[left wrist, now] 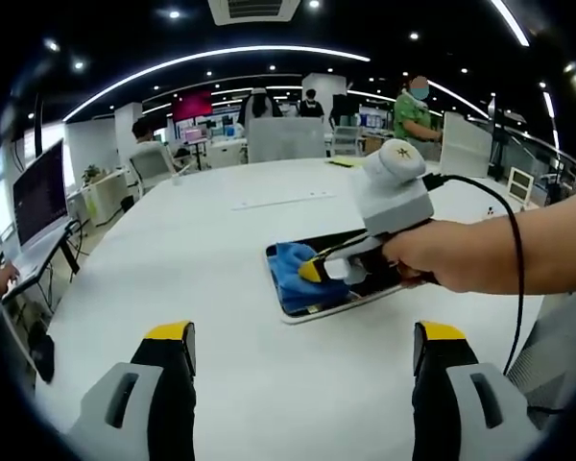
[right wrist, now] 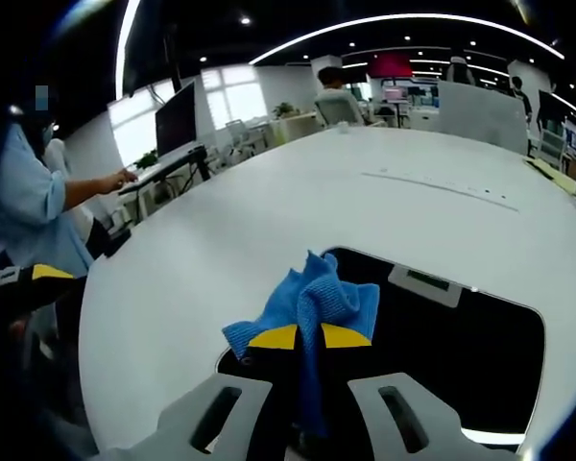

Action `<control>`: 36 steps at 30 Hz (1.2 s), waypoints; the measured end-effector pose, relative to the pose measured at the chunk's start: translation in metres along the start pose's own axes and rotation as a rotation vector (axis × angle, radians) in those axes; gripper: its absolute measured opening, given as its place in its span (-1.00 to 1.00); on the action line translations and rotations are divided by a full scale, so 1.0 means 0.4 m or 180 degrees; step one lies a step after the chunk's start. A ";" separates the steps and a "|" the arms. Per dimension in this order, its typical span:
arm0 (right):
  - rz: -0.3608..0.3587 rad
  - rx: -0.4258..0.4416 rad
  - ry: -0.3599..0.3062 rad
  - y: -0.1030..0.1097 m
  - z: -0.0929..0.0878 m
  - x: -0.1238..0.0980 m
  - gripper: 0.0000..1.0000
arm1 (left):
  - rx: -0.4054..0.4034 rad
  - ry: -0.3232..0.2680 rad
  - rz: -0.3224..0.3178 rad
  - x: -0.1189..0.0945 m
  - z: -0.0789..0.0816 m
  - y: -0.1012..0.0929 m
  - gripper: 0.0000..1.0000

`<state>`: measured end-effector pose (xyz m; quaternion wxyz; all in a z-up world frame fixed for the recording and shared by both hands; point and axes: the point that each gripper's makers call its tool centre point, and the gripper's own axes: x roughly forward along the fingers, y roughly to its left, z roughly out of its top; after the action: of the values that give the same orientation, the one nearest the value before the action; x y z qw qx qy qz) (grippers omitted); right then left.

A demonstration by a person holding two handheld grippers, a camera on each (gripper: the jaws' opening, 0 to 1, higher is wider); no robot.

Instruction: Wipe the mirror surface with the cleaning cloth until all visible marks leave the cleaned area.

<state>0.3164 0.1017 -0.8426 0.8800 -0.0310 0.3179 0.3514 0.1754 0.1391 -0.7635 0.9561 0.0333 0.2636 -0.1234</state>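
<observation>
Ahead, right gripper (right wrist: 309, 337) clenched on blue cleaning cloth (right wrist: 307, 303), pressing it onto the mirror (right wrist: 461, 355) on white table (left wrist: 269, 240), hand (left wrist: 442, 254) reaching across, left gripper (left wrist: 302, 336) released, hovering nearer.

A broad white oval table (left wrist: 221, 250) stands in an open office. A dark flat monitor (right wrist: 176, 119) sits on a side desk, near a seated person in a light blue shirt (right wrist: 24, 206).
</observation>
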 end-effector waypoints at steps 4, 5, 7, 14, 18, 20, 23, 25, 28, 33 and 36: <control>0.0011 -0.0020 0.0003 0.007 -0.006 -0.005 -0.94 | -0.0003 -0.0008 -0.0001 0.001 0.001 0.000 0.90; 0.0015 -0.0029 0.0005 0.008 -0.006 -0.005 -0.94 | -0.0006 -0.0003 -0.0004 0.001 0.001 0.000 0.90; 0.0023 -0.0037 0.0006 0.006 -0.006 -0.004 -0.94 | -0.0012 -0.0009 -0.0008 0.001 0.001 -0.001 0.90; 0.0055 -0.0079 0.0005 0.012 -0.011 -0.008 -0.94 | -0.0012 -0.0012 -0.0011 0.001 0.001 -0.001 0.90; 0.0071 -0.0092 -0.0007 0.015 -0.014 -0.011 -0.94 | -0.0009 0.0003 -0.0014 0.001 -0.001 -0.002 0.89; 0.0074 -0.0100 -0.0015 0.017 -0.015 -0.013 -0.94 | -0.0010 0.0007 -0.0013 0.001 -0.002 -0.001 0.89; 0.0080 -0.0109 -0.0024 0.017 -0.014 -0.013 -0.94 | -0.0015 0.0001 -0.0013 0.000 -0.001 -0.001 0.89; 0.0079 -0.0122 -0.0036 0.016 -0.014 -0.013 -0.94 | -0.0015 0.0011 -0.0016 0.001 -0.002 -0.002 0.89; 0.0080 -0.0133 -0.0048 0.016 -0.014 -0.013 -0.94 | -0.0008 0.0014 -0.0009 0.001 -0.003 -0.001 0.89; 0.0088 -0.0198 -0.0048 0.017 -0.015 -0.013 -0.95 | -0.0004 0.0018 -0.0007 0.000 -0.003 -0.001 0.89; 0.0094 -0.0261 -0.0048 0.019 -0.016 -0.016 -0.95 | -0.0003 0.0022 -0.0005 -0.001 -0.004 -0.001 0.89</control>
<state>0.3046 0.1018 -0.8429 0.8751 -0.0597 0.2971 0.3773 0.1742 0.1390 -0.7645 0.9551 0.0330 0.2670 -0.1238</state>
